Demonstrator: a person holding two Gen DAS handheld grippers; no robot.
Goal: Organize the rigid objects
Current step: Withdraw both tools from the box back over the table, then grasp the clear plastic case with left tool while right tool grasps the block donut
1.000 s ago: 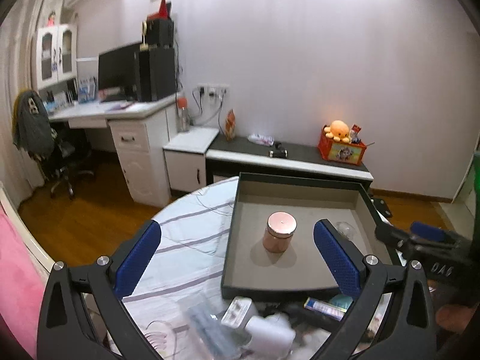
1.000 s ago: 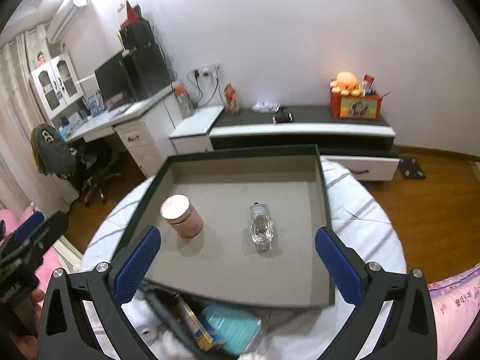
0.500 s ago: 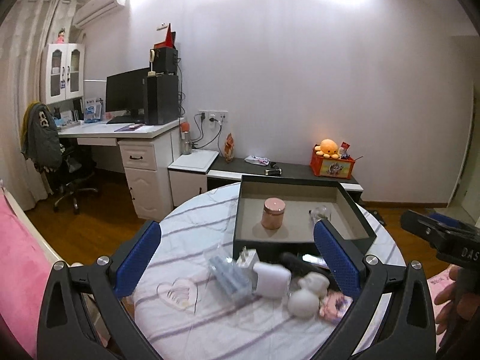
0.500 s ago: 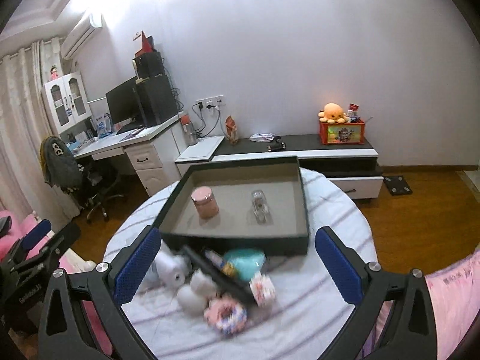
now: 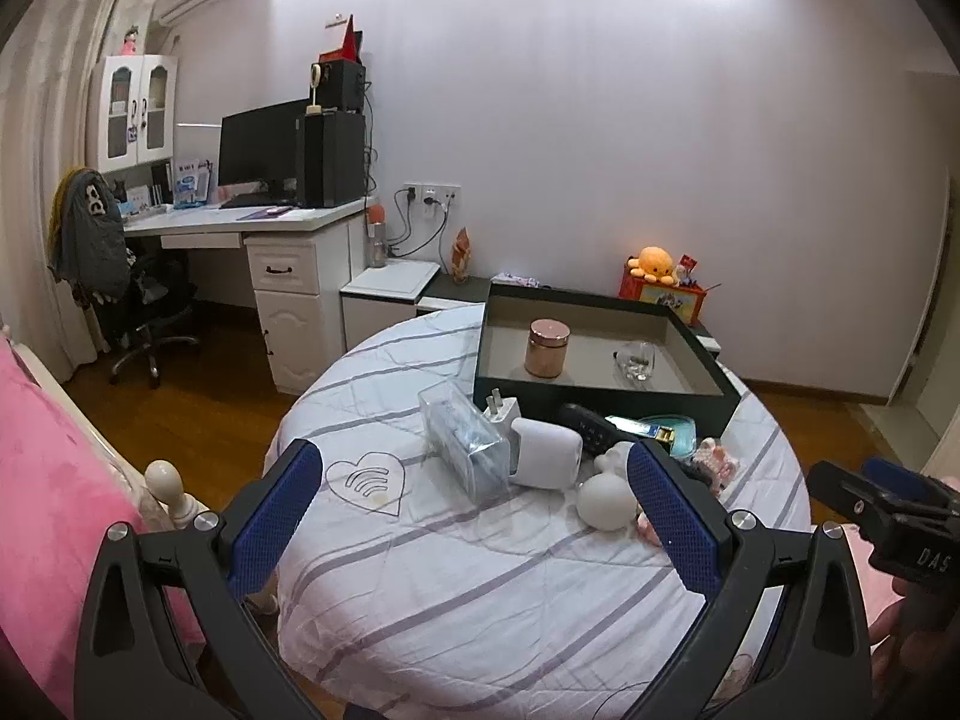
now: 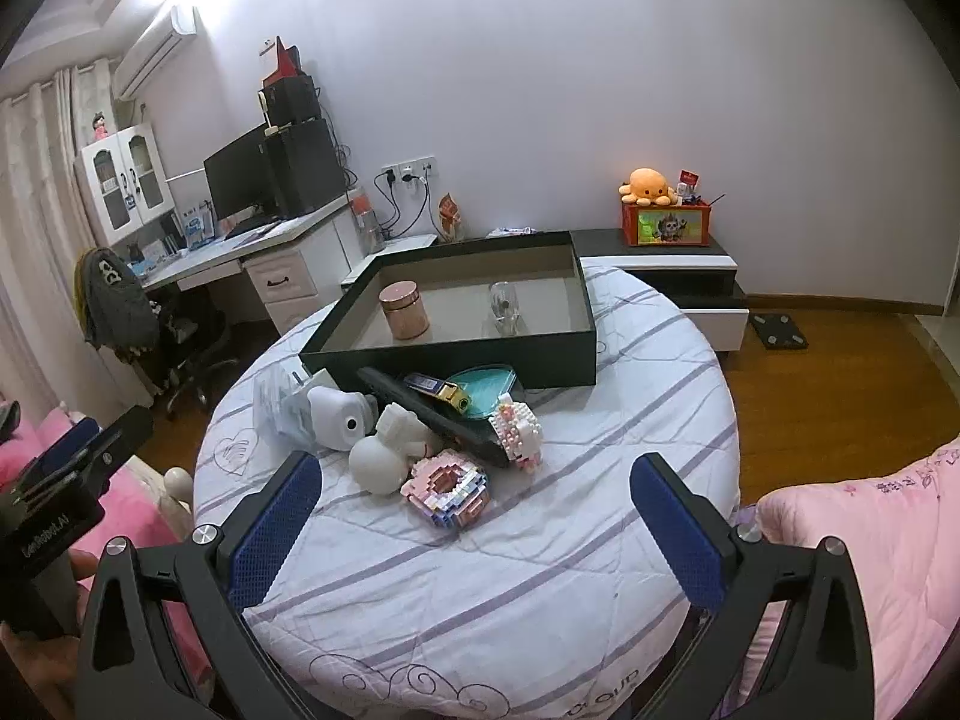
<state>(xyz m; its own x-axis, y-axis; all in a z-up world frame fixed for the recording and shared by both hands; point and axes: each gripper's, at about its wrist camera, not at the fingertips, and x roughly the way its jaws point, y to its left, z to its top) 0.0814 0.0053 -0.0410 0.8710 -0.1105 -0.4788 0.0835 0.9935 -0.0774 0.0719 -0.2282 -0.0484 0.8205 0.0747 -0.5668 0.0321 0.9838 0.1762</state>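
Near half of the round table (image 6: 540, 570) is bare striped cloth, open to both wide-open grippers. Clutter pile blocks the tray's (image 6: 456, 354) front wall: white figurine (image 6: 384, 462), pink block donut (image 6: 447, 489), black remote (image 6: 432, 414), clear box (image 5: 462, 444). Inside the tray, pink jar (image 6: 405, 311) and glass bottle (image 6: 504, 306) stand apart, floor between and right of them free.

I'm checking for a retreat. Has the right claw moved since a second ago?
Yes. The right claw has pulled back and up from the tray; earlier the tray filled its view, now it sits far off with the cluttered table between.
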